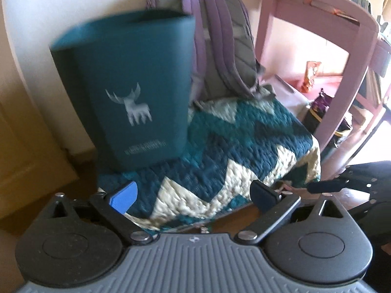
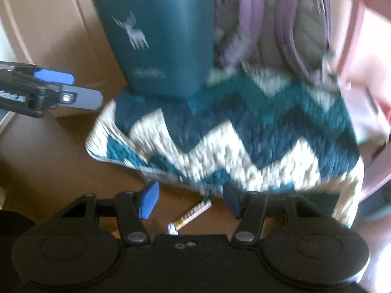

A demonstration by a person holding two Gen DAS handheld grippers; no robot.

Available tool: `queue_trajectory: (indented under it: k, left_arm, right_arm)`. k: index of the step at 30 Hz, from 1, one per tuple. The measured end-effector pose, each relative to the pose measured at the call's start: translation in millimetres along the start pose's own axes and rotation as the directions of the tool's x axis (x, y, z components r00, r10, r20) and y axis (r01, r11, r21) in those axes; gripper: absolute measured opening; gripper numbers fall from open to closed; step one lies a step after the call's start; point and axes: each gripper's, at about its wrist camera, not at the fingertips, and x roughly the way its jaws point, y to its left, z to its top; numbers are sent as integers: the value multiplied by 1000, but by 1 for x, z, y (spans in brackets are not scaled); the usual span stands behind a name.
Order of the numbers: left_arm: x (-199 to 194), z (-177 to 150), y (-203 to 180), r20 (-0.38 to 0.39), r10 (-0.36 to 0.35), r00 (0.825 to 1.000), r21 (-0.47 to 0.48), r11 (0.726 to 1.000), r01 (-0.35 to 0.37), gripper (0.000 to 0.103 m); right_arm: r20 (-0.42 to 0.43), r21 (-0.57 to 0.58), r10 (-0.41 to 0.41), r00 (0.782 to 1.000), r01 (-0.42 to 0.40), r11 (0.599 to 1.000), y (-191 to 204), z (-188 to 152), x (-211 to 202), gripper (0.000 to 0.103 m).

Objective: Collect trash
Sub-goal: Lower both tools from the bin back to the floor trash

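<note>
Now, my right gripper (image 2: 189, 201): I am holding it low over the floor with its two fingers spread apart and nothing between them.
Trash: a small wrapper (image 2: 190, 213) is lying flat on the brown floor (image 2: 61, 171), right under the gap between my right fingers and just in front of the quilt (image 2: 244, 131) edge.
My left gripper (image 1: 193, 195): I am holding it wide open and empty too, off to the left of my right one, pointing at the quilt.
Bin: the teal bin (image 1: 127, 85) is standing up on the quilt, ahead of both tools and a bit to the left, next to the purple backpack (image 1: 220, 36).
How to do it well: I think I am needing to go straight down, one finger on each long side of the wrapper, and squeeze softly.
Watch out: the wrapper is thin and flat, so I think it could slide or slip out.
Blur: the right view is smeary, so I cannot read the wrapper.
</note>
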Motion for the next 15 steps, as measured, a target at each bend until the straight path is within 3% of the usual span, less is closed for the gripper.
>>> queue_trajectory:
  k: [4,9,12,15]
  left_arm:
    - [39,-25,-1,-46,-11,999,20,1000,12,99]
    - [98,-57,-6,-166,-46,985,71,996,58,99]
    - [133,-77,-13,-227,-49,973,122,989,79,99]
    - [167,-99,-20,-290,-41,956,187,977,98,99]
  right_arm:
    - [-89,52,-6,996,11,999,-18,-30,48,58]
    - [-206,146,-20,978,51,988,-45,-60,106,58]
    - [-277,207,5,961,55,977,-57,-79,137,58]
    - [-372,253,22,928,78,964,-67,-104,175,58]
